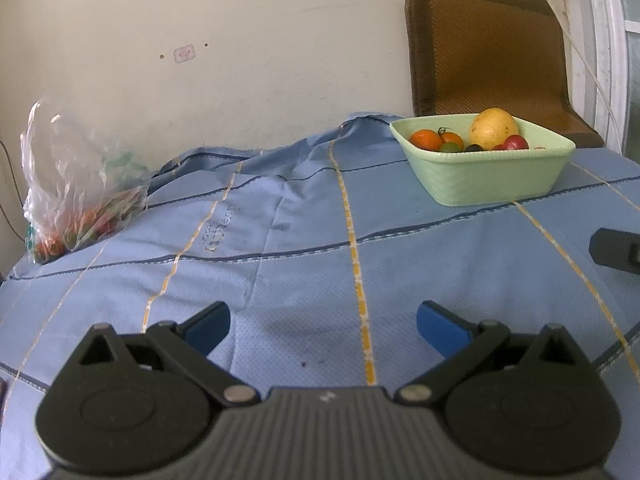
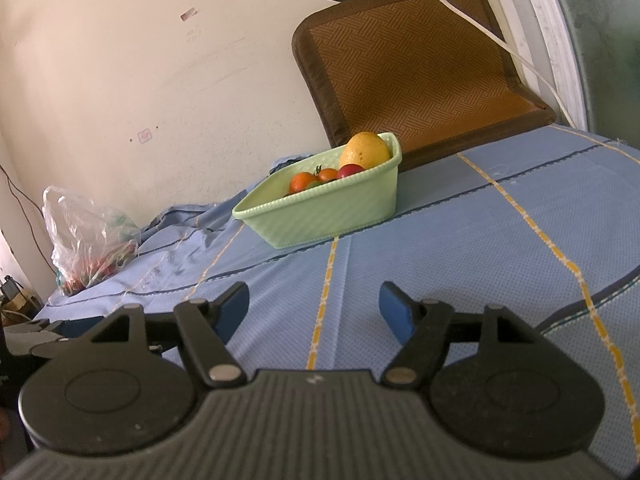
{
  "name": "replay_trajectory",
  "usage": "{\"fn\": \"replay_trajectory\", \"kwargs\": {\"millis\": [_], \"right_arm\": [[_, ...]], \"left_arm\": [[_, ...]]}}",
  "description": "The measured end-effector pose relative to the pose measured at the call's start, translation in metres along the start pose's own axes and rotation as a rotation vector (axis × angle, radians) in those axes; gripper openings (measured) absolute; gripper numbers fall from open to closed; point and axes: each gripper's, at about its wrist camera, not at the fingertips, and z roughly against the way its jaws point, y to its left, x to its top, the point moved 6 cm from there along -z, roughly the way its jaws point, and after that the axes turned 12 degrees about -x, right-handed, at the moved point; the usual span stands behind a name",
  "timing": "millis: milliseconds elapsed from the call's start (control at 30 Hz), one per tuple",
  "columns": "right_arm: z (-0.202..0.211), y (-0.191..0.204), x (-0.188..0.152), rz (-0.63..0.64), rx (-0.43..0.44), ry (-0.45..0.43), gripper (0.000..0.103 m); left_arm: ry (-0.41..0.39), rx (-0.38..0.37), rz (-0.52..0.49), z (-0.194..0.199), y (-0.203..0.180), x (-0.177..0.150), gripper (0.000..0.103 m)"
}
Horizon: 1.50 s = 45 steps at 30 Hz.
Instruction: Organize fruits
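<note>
Both hand-held grippers, left (image 1: 323, 326) and right (image 2: 313, 308), wide open, empty, over blue cloth (image 1: 300, 264).

Hardly anything here can be read. The blue cloth (image 1: 304, 240) has a faded, pale print (image 1: 221, 229) running along one of its stripes, letters of some sort, but too worn and blurred to make out. On the wall (image 1: 240, 40) there is a small pink stamp-like mark (image 1: 184, 53), and its content cannot be made out either. No brand or number reads clearly.
</note>
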Motion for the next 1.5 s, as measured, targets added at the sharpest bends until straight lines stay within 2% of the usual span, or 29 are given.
{"fn": "replay_trajectory", "kwargs": {"millis": [1500], "right_arm": [[0.0001,0.0013,-0.0007,-0.003,-0.002,0.002,0.075]], "left_arm": [[-0.011,0.003,-0.032,0.0017,-0.0049,-0.0009,0.103]]}}
